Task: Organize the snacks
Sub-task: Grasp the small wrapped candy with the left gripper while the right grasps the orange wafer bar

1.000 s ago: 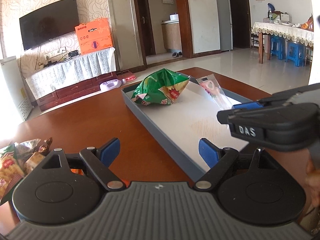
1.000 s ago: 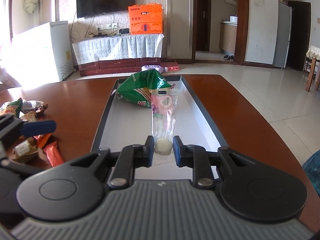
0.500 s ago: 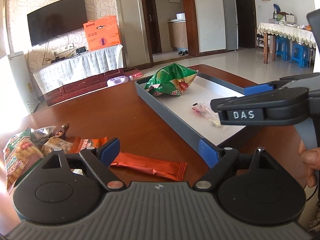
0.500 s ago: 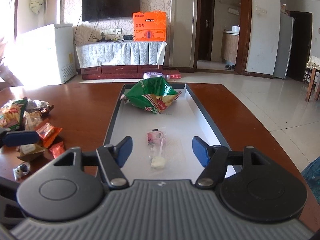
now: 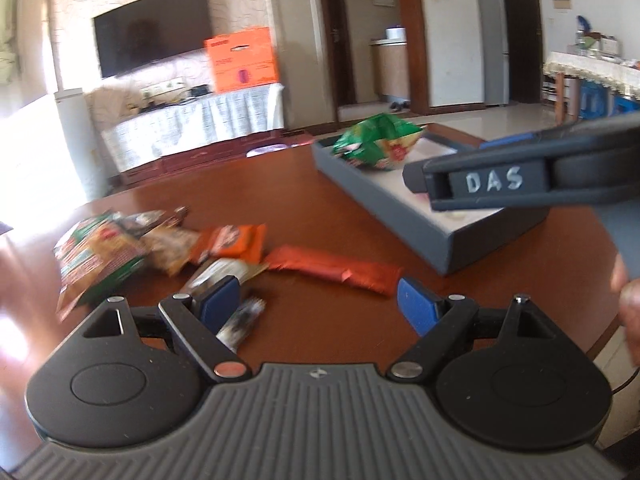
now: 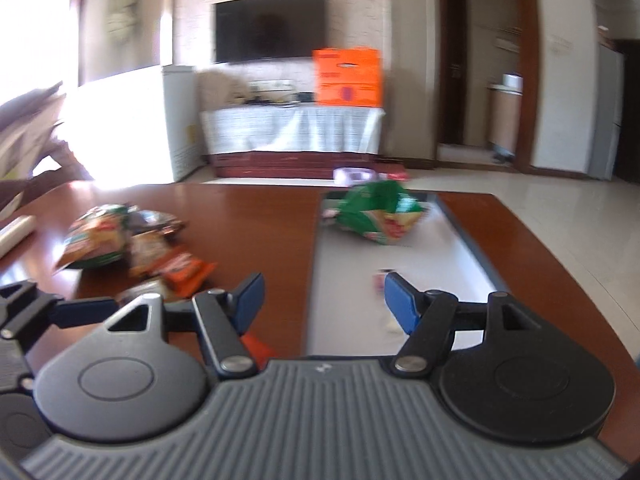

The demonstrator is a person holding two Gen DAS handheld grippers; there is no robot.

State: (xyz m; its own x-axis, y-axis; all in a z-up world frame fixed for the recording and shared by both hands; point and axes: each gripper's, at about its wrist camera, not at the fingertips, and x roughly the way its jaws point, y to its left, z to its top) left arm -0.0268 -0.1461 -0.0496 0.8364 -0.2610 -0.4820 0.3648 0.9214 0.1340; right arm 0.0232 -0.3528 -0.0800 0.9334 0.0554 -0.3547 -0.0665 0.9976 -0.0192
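1. The loose snacks lie in a heap on the brown table, to the left of the grey tray and apart from it.
2. In the heap, a green-and-red bag is farthest left, an orange packet sits beside it, and a long red-orange bar lies nearest the tray's near left corner without touching it.
3. A small dark-and-white wrapper lies close to the left gripper's left pad; blur hides whether they touch.
4. Inside the tray, a crumpled green chip bag rests at the far end.
5. Nearer in the tray lies a small clear packet with pink print, partly hidden behind the right gripper's right pad in the right wrist view.
6. The left gripper hangs over the table just near of the heap, its blue pads wide apart with nothing pressed between them.
7. The right gripper is above the tray's near left edge, its pads apart and empty.
8. In the left wrist view the right gripper appears from the side, marked "DAS", over the tray's near end, with part of a hand at the right edge.
9. Beyond the table stand a wall TV, an orange box on a cloth-covered cabinet, and a white appliance on the left.
10. Both views are motion-blurred.
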